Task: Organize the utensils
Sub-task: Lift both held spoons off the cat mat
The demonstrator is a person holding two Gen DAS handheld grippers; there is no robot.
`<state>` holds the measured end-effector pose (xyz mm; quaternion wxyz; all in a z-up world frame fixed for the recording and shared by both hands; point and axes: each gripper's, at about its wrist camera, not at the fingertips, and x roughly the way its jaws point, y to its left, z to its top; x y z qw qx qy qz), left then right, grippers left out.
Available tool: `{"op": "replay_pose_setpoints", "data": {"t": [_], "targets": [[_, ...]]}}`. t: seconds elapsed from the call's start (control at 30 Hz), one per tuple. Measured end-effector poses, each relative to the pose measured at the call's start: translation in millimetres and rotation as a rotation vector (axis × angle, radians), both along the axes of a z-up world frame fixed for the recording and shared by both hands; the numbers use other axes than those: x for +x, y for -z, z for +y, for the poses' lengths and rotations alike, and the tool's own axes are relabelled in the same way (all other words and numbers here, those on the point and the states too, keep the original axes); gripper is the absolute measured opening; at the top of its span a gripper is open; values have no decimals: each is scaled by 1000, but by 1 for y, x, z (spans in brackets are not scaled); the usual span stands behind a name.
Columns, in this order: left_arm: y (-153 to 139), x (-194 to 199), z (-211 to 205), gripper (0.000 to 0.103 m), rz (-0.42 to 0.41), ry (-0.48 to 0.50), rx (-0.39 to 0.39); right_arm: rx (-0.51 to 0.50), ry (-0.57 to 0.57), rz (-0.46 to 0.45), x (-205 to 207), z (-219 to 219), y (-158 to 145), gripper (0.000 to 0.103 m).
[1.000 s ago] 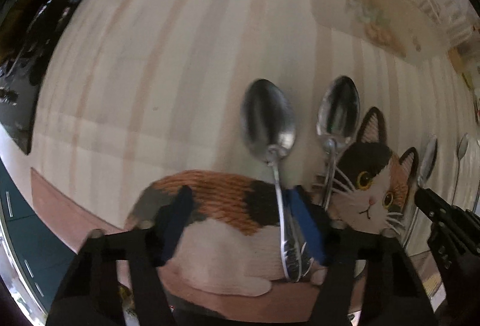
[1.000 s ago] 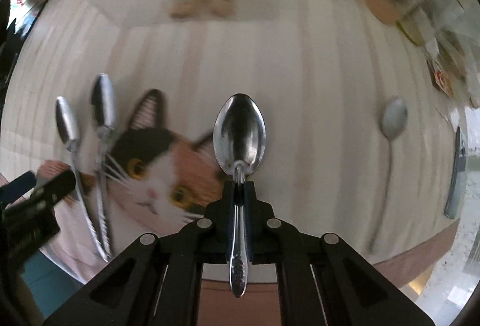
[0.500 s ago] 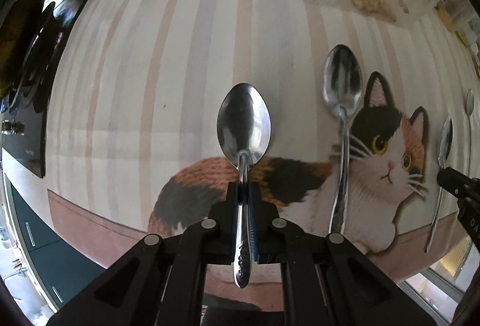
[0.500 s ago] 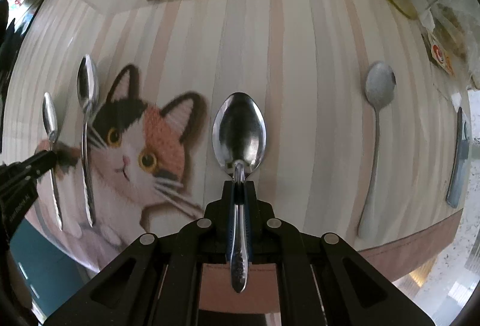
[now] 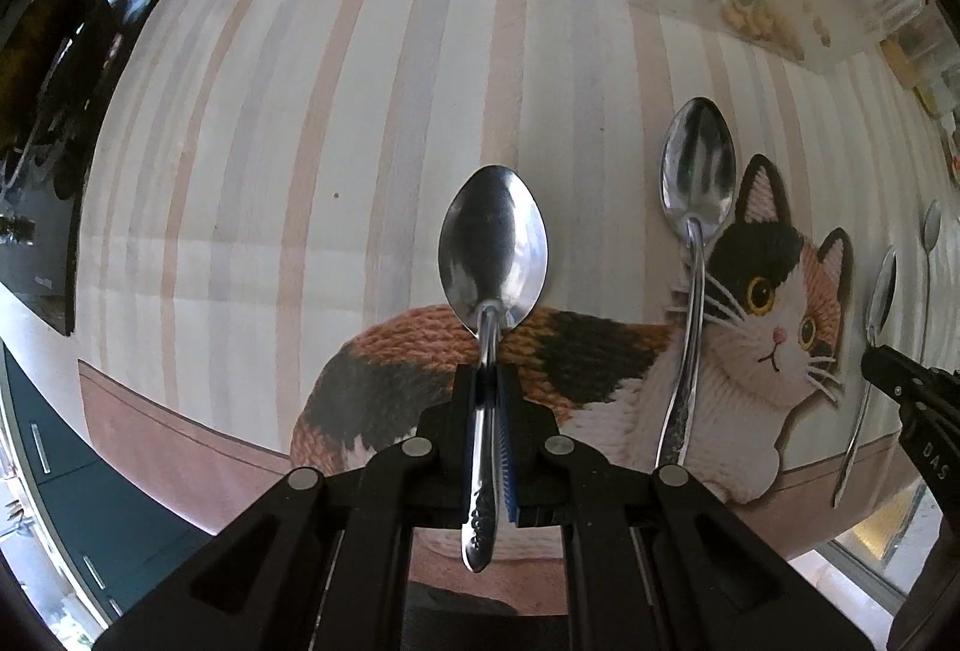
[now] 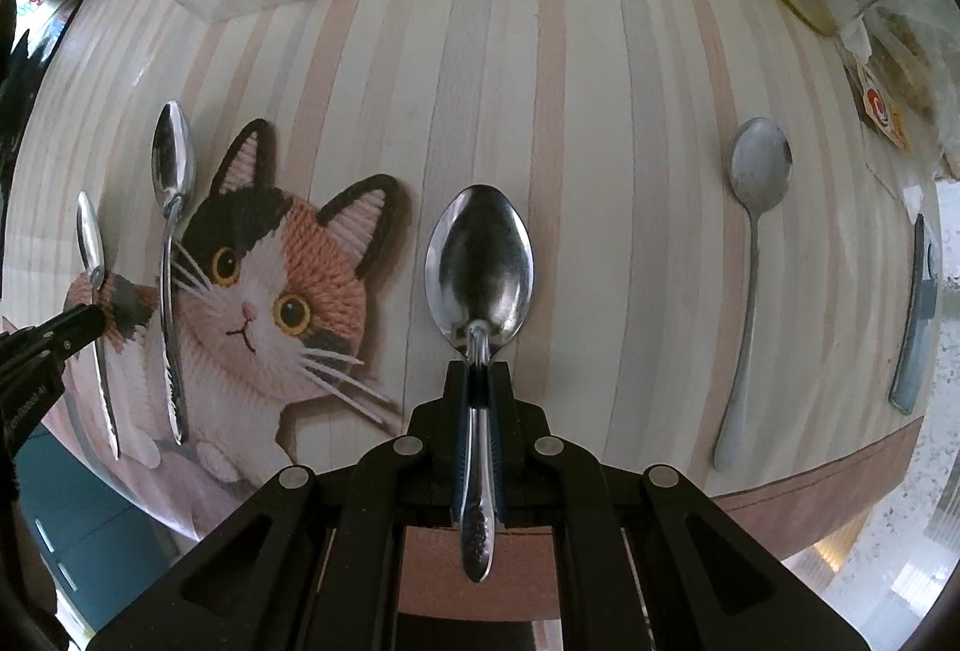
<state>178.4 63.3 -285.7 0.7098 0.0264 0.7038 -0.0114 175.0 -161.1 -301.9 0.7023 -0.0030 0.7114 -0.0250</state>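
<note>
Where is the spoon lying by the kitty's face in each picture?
Left wrist view: the loose spoon lies right of centre, its handle crossing the whiskers.
Right wrist view: the loose spoon lies at the left, along the face's left edge.
Shared landmark: the cat face printed on the mat.
</note>
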Motion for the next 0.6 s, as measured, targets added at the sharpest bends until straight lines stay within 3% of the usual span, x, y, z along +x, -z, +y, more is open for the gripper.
{"op": "replay_pose_setpoints", "data": {"t": [0.27, 0.6], "targets": [[-9, -7, -5, 4, -54, 17, 37, 1, 13, -12, -3, -1, -1, 6], [-60, -11, -10, 0, -152, 14, 10, 61, 19, -80, -3, 1, -29, 0]]}}
